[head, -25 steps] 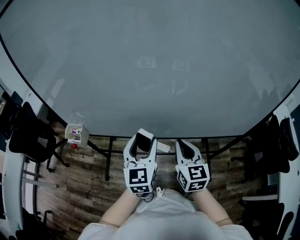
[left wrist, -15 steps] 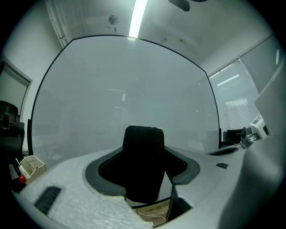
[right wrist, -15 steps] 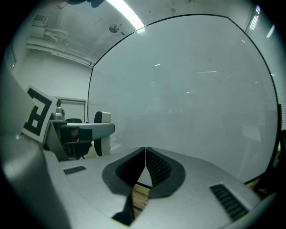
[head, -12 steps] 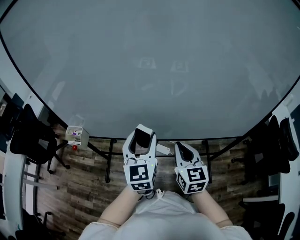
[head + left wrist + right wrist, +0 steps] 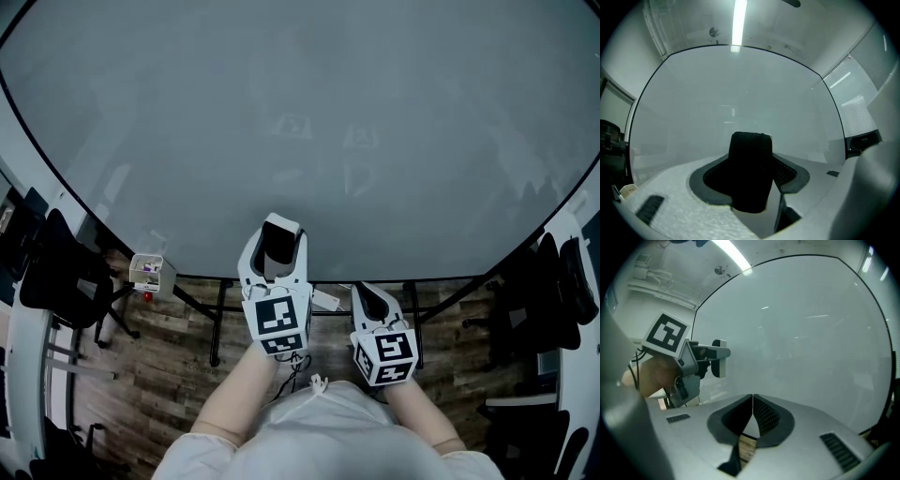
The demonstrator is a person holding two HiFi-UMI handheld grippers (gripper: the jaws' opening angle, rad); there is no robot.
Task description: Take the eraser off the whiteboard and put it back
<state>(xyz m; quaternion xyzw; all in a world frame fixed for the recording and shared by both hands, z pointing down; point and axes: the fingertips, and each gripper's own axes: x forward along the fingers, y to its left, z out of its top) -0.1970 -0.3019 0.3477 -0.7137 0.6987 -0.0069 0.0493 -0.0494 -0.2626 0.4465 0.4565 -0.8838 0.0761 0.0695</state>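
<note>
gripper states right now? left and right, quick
Left gripper: closed on the black eraser.
Right gripper: closed, holding nothing.

Both of my grippers, the left gripper (image 5: 279,232) and the right gripper (image 5: 366,291), are white plastic shells with dark grey ribbed pads lining the fingers (image 5: 765,416). Each carries a cube (image 5: 277,323) printed with black-and-white square markers. I see a thin white cable (image 5: 314,382) dangling below the left one, and a light short-sleeved shirt (image 5: 319,436).
</note>
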